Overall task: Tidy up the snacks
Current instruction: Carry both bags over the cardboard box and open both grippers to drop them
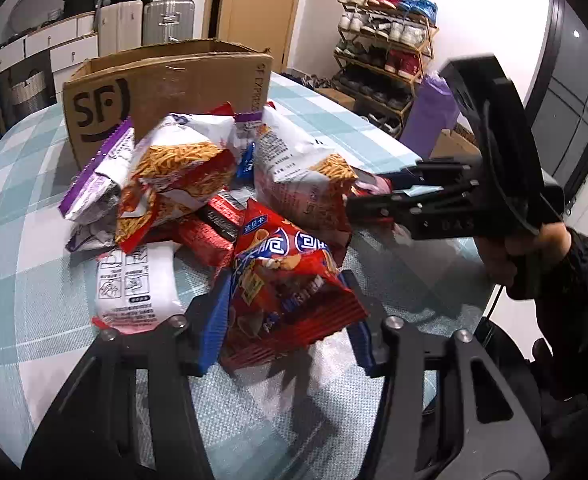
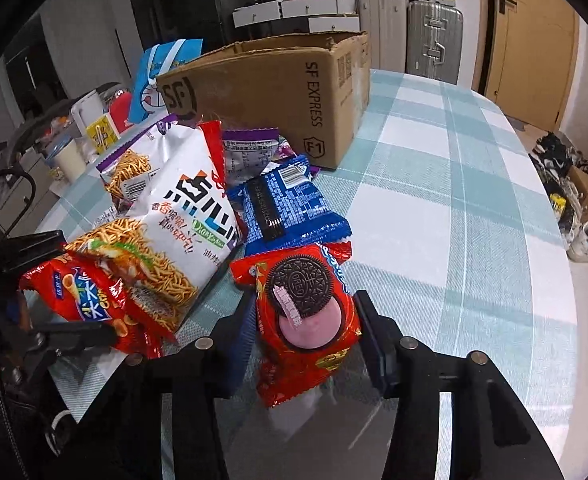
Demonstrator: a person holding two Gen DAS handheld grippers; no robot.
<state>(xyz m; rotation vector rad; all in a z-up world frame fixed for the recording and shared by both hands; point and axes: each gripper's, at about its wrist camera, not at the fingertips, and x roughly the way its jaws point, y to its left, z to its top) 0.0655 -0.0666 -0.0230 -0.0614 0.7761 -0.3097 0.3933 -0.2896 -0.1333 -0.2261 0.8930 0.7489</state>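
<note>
A pile of snack packets lies on the checked table (image 1: 34, 280) in front of an open SF cardboard box (image 1: 166, 88). My left gripper (image 1: 286, 320) has its fingers around the near end of a red chip bag (image 1: 290, 280) and looks shut on it. My right gripper (image 2: 305, 332) has its fingers against both sides of a red Oreo packet (image 2: 305, 312). In the left wrist view the right gripper (image 1: 373, 200) reaches into the pile from the right. A white noodle-snack bag (image 2: 186, 224) and a blue Oreo packet (image 2: 290, 204) lie behind.
The SF box (image 2: 278, 92) stands at the back of the table. A shoe rack (image 1: 385, 52) and a purple roll (image 1: 429, 116) stand beyond the table's right edge. Cups and a blue bag (image 2: 162, 76) sit left of the box. Suitcases stand by the door.
</note>
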